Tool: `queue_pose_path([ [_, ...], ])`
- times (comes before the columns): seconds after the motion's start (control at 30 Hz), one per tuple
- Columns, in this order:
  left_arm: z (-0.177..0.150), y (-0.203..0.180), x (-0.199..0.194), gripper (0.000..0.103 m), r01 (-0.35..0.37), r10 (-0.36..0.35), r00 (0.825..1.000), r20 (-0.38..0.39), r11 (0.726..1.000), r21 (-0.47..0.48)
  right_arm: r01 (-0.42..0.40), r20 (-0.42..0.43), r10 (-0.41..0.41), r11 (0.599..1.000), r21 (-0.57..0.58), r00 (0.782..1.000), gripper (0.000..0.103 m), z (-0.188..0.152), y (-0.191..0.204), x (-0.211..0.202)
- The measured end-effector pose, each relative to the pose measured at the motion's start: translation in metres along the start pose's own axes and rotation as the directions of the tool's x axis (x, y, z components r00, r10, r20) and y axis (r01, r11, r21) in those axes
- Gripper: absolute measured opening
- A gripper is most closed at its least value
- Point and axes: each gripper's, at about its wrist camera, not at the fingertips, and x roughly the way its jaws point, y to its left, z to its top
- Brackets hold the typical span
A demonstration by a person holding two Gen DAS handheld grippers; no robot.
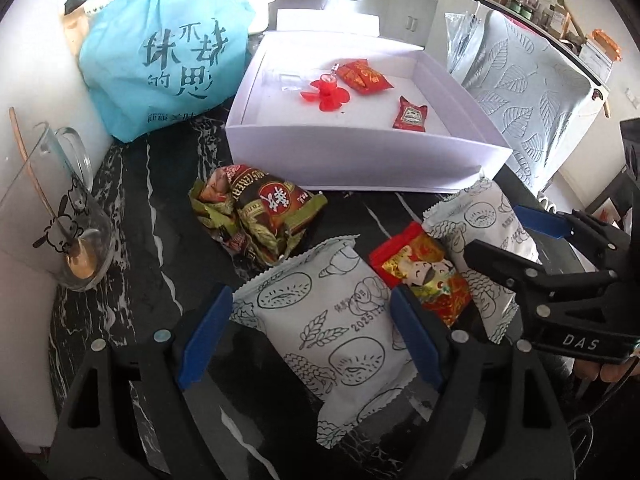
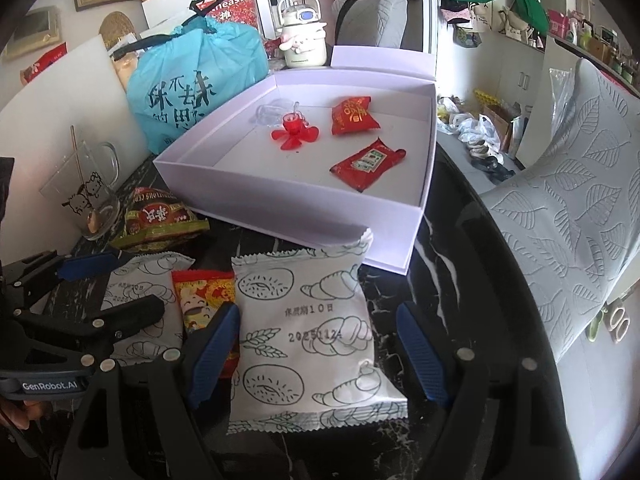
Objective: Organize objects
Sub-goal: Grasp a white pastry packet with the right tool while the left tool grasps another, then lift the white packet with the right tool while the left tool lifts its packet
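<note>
Two white bread packets (image 1: 340,320) (image 2: 312,336) lie on the dark table (image 1: 132,280), near the white box (image 1: 360,160) | judged light, soft, crinkly (film slippery): to be pinched across the middle | left gripper (image 1: 308,340) and right gripper (image 2: 316,352) spread, each straddling one packet, nothing clamped

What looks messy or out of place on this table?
The green-brown snack bag lies crumpled and looks torn open beside the white box. Two white bread packets and a small red packet lie loose outside the box, overlapping. Nothing looks spilled.
</note>
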Motion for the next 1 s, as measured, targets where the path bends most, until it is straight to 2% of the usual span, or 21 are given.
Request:
queue_pose_path([
  [0.3, -0.001, -0.001, 0.002, 0.082, 0.007, -0.007, 1.0, 0.021, 1.0, 0.009, 0.005, -0.002, -0.005, 1.0, 0.024, 1.0, 0.082, -0.012, -0.001, 0.002],
  [0.5, -0.003, -0.01, -0.003, 0.07, -0.001, -0.002, 0.999, 0.044, 0.998, 0.058, -0.008, 0.014, 0.007, 0.999, 0.049, 1.0, 0.074, -0.023, -0.002, -0.004],
  [0.8, -0.018, -0.026, -0.017, 0.067, 0.03, -0.027, 0.999, -0.028, 0.991, 0.131, 0.014, -0.011, -0.013, 0.999, 0.033, 1.0, 0.068, -0.049, 0.004, -0.025],
  [1.0, -0.031, -0.025, -0.033, 0.067, 0.056, -0.049, 0.997, -0.062, 0.992, 0.117, 0.005, -0.03, -0.004, 1.0, 0.029, 1.0, 0.068, -0.068, 0.008, -0.042],
])
